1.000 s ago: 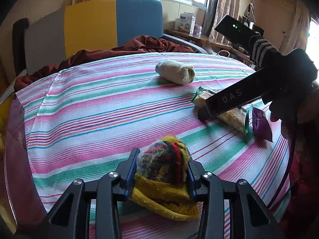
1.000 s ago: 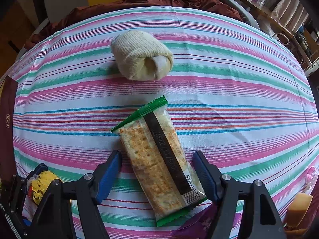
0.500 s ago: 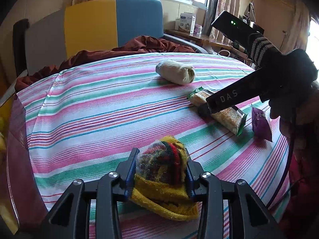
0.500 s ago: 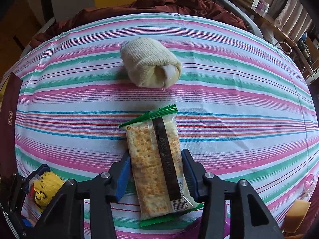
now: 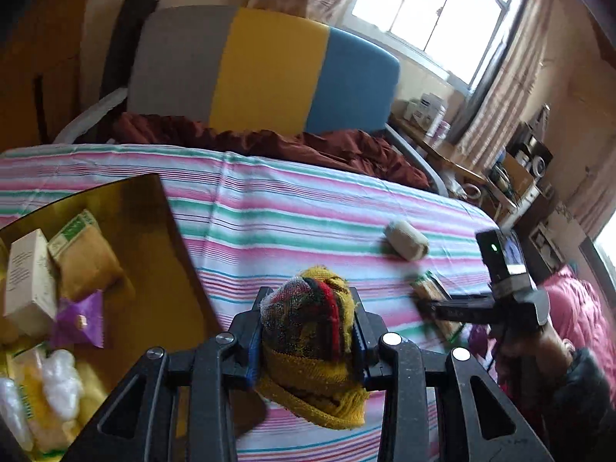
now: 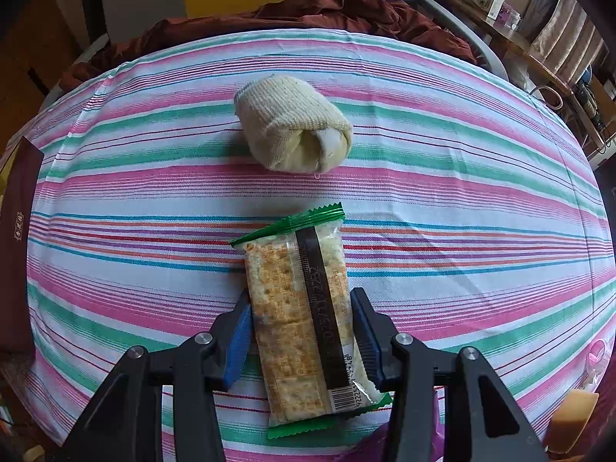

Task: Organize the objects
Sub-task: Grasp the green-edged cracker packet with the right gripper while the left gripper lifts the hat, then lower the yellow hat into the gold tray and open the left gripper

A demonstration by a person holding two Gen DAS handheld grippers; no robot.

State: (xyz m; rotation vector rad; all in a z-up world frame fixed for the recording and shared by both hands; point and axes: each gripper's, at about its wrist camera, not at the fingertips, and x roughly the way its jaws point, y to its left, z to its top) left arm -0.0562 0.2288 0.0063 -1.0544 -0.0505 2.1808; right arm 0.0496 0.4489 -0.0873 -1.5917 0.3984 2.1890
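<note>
My left gripper (image 5: 306,333) is shut on a yellow, red and green knitted sock ball (image 5: 308,338) and holds it above the striped table, beside a golden tray (image 5: 154,254). My right gripper (image 6: 302,327) is shut on a green-edged cracker packet (image 6: 300,308), which also shows in the left wrist view (image 5: 433,292). A cream rolled sock (image 6: 292,131) lies on the cloth beyond the packet and shows in the left wrist view (image 5: 406,240) too.
The tray holds a white box (image 5: 27,277), a tan packet (image 5: 84,254), a purple sachet (image 5: 79,321) and puffed snacks (image 5: 46,392). A grey, yellow and blue chair (image 5: 265,73) with a maroon cloth (image 5: 269,142) stands behind the table. A purple wrapper (image 6: 389,439) lies under my right gripper.
My left gripper has lifted the knitted sock ball and swung left, bringing the golden tray into view. My right gripper has closed on the cracker packet.
</note>
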